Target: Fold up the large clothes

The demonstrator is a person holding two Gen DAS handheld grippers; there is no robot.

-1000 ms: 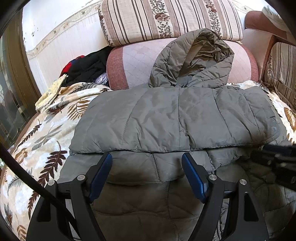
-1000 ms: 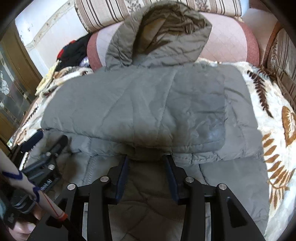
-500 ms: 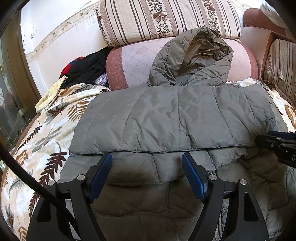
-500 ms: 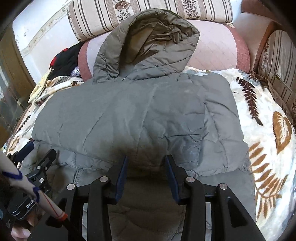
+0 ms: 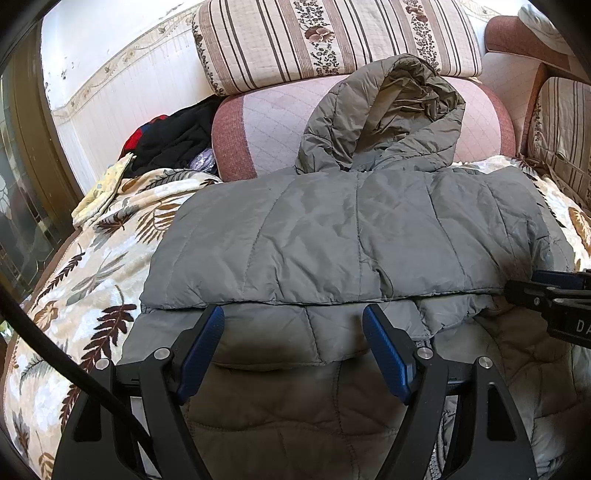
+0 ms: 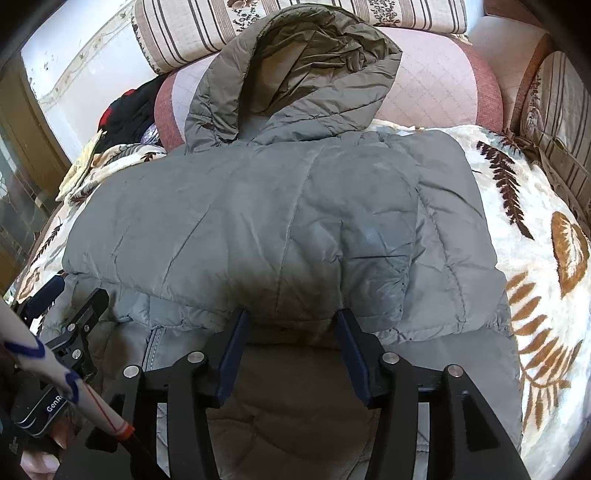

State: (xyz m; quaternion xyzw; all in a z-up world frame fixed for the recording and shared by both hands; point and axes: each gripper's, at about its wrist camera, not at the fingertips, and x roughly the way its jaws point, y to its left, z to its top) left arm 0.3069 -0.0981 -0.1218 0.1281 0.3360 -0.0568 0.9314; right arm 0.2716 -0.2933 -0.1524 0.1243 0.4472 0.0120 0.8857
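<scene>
A grey-green quilted hooded jacket lies on a leaf-patterned blanket, its sleeves folded across the body and its hood resting up against the sofa cushion. My left gripper is open and empty, low over the jacket's near hem at its left half. My right gripper is open and empty over the near hem at the right half of the jacket. The right gripper also shows at the right edge of the left wrist view. The left gripper shows at the lower left of the right wrist view.
A leaf-patterned blanket covers the seat. A pink bolster and a striped floral cushion stand behind the jacket. Dark and red clothes are piled at the back left. A striped armrest stands at the right.
The right gripper has moved forward over the jacket's hem and to the right of the left gripper. The left gripper has barely moved. Both stay open.
</scene>
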